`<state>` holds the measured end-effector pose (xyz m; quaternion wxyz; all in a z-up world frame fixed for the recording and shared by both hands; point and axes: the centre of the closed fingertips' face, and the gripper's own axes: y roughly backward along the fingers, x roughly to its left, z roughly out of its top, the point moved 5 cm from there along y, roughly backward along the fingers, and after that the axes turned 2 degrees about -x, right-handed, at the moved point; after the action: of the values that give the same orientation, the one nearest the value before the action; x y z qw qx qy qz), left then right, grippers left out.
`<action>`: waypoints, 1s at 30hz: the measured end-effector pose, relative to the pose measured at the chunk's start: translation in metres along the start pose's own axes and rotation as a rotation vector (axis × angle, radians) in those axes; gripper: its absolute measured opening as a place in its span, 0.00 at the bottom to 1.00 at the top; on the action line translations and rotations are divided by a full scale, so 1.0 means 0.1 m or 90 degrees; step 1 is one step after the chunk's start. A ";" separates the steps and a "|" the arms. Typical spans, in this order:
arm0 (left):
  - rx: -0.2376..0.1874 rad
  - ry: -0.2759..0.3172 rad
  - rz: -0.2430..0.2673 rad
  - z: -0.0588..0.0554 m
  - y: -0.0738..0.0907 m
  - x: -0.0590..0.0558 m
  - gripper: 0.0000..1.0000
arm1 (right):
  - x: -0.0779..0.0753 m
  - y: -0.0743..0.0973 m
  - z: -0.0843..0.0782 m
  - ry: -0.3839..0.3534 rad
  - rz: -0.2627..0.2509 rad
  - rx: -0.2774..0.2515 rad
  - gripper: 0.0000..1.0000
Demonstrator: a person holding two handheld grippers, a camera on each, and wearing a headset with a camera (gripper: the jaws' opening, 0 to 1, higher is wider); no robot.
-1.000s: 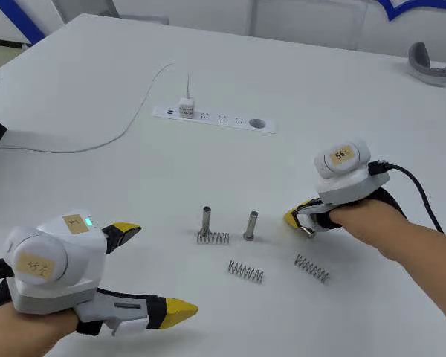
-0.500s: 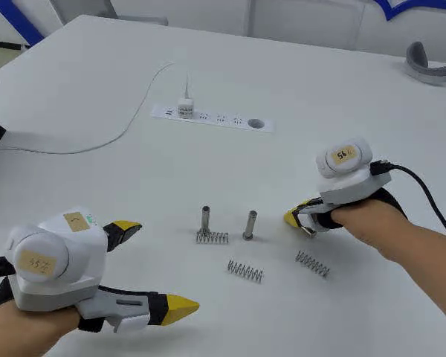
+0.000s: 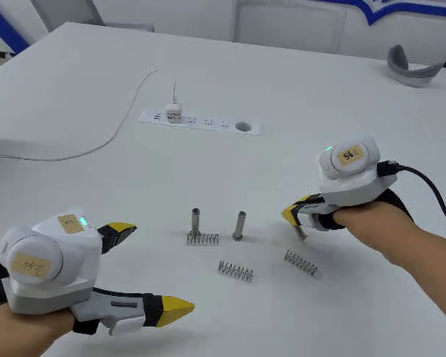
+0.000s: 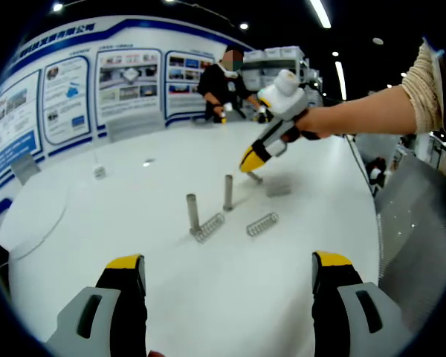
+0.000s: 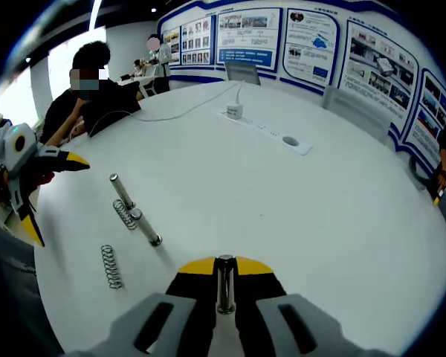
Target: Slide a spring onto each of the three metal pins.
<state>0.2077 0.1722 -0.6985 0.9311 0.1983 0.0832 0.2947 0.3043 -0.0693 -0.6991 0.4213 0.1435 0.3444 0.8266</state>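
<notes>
Still clamped on the third pin (image 5: 224, 282), the right gripper (image 3: 297, 219) hovers just beside the two upright pins (image 3: 240, 224). Three springs (image 3: 235, 271) lie near those pins, none threaded yet. The left gripper (image 3: 152, 268) waits with jaws apart.

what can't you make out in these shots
Lower end of the short metal pin in the right gripper: hidden between its shut jaws, right gripper view.
Whether the coiled steel spring touches the upright metal pin beside it: too small, head view.
Text on the wall posters: blurred, left gripper view.
</notes>
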 end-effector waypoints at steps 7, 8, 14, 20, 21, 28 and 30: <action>-0.002 -0.006 -0.003 0.03 -0.01 -0.02 0.94 | 0.04 0.08 0.01 0.001 -0.001 -0.012 0.09; -0.002 -0.006 -0.004 0.04 -0.01 -0.02 0.94 | 0.05 0.10 0.02 0.002 -0.001 -0.016 0.09; -0.003 -0.010 -0.003 0.05 0.00 -0.03 0.94 | 0.07 0.10 0.01 -0.002 0.002 -0.023 0.09; -0.003 -0.011 -0.002 0.06 0.02 -0.03 0.94 | 0.11 0.13 -0.01 -0.002 0.003 -0.029 0.09; -0.002 -0.012 -0.002 0.06 0.02 -0.03 0.94 | 0.11 0.14 -0.01 -0.004 0.003 -0.030 0.09; -0.002 -0.015 -0.003 0.07 0.04 -0.05 0.94 | 0.14 0.17 -0.04 -0.010 0.007 -0.034 0.09; -0.002 -0.016 -0.003 0.08 0.04 -0.06 0.94 | 0.15 0.18 -0.05 -0.012 0.009 -0.035 0.09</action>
<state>0.2032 0.1691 -0.6898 0.9330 0.2002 0.0717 0.2902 0.2822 -0.0671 -0.6906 0.4227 0.1421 0.3169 0.8371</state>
